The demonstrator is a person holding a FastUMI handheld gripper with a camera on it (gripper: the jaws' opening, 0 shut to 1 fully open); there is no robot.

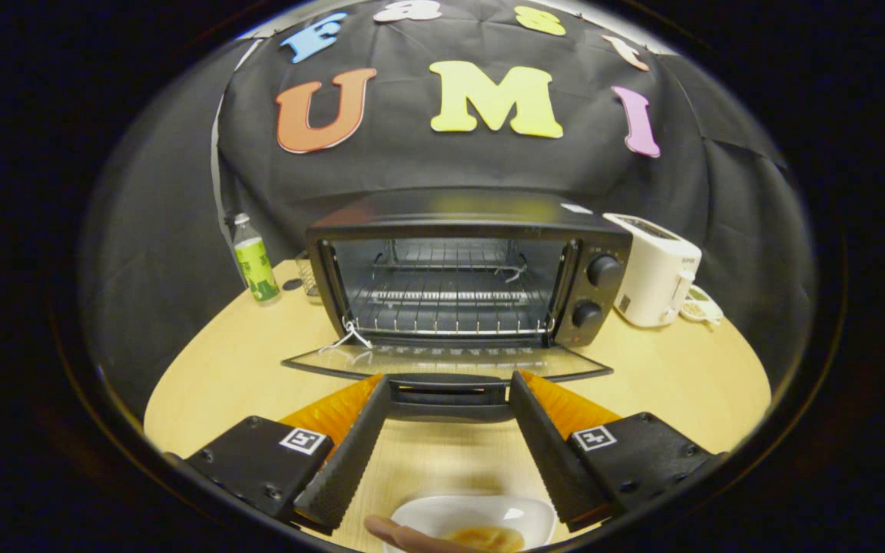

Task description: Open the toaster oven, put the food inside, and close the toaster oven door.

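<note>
With the toaster oven already open — its glass door folded flat onto the table just beyond the spread, empty gripper — the step in hand is fetching the food (on a white dish between the fingers, near their base), which calls for dropping back to pinch it.

You are getting even, warm light from above: the black toaster oven with its glass door down is staying sharp, glare sheening its top, while the white dish nearest you is blurring and fisheye bending is curving the pale wooden table around it.
</note>
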